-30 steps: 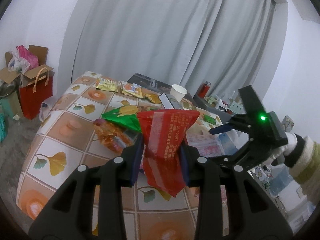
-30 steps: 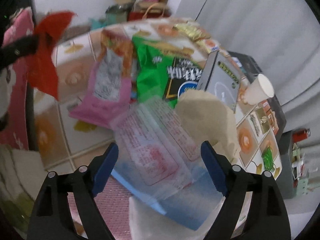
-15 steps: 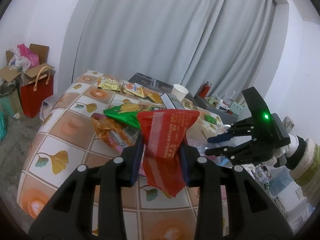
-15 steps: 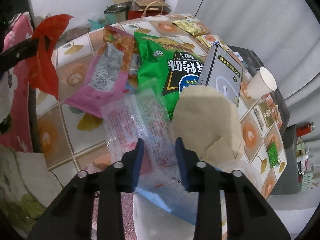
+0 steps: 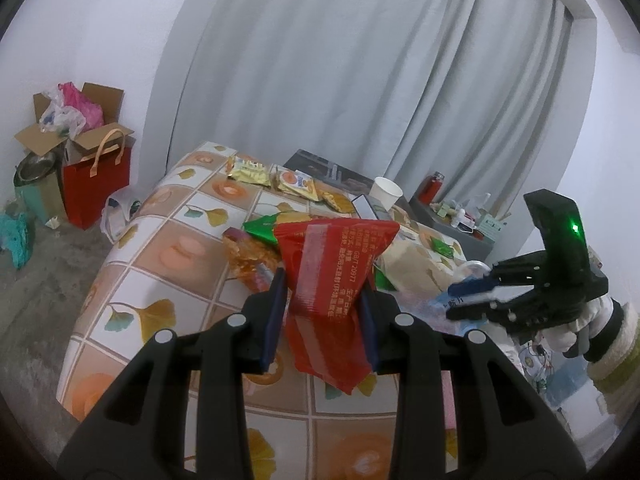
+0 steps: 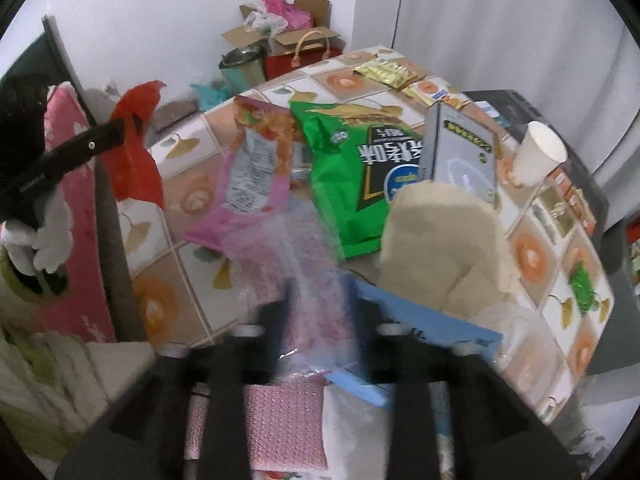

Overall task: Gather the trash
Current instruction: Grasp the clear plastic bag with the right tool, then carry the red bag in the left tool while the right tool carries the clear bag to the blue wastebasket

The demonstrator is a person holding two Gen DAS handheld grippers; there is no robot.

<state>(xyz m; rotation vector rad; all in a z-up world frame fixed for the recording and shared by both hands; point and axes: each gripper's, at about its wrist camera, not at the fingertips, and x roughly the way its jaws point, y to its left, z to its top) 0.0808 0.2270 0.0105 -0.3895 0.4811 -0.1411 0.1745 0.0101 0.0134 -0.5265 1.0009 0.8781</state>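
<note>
Grey floor-length curtains (image 5: 360, 80) and a white wall in the background; ahead of both tools, a table under a glossy cloth of orange and leaf-printed squares (image 5: 168, 248), littered with packaging.

Left gripper (image 5: 323, 284): narrowly parted and clamped on a crumpled red plastic wrapper with white print (image 5: 332, 264). Pinched at the middle, top edge fanned out above the pads, lower end dangling below them. Carried clear of the tabletop, probably as a piece already collected and kept in the grip to free the other tool for more. Pointed only slightly downward, hovering over the near edge of the table.

Right gripper (image 6: 320, 308): tilted steeply down at the pile just beyond its tips, held by a white-gloved hand (image 5: 568, 332). Jaws just eased wider, with a clear crinkly plastic bag printed in pink (image 6: 304, 264) standing up between them. Too blurred to tell whether the pads press on it.

Directly past that bag: a pink and orange snack packet (image 6: 256, 172) to the left of the fingers, a large green crisp bag (image 6: 344, 168) straight ahead, a crumpled sheet of tan paper (image 6: 440, 240) to the right. Under the right finger, a flat light-blue card (image 6: 420, 328). Further off to the right, a white paper cup (image 6: 540, 156) on its side. Most of the rubbish not yet gathered.
</note>
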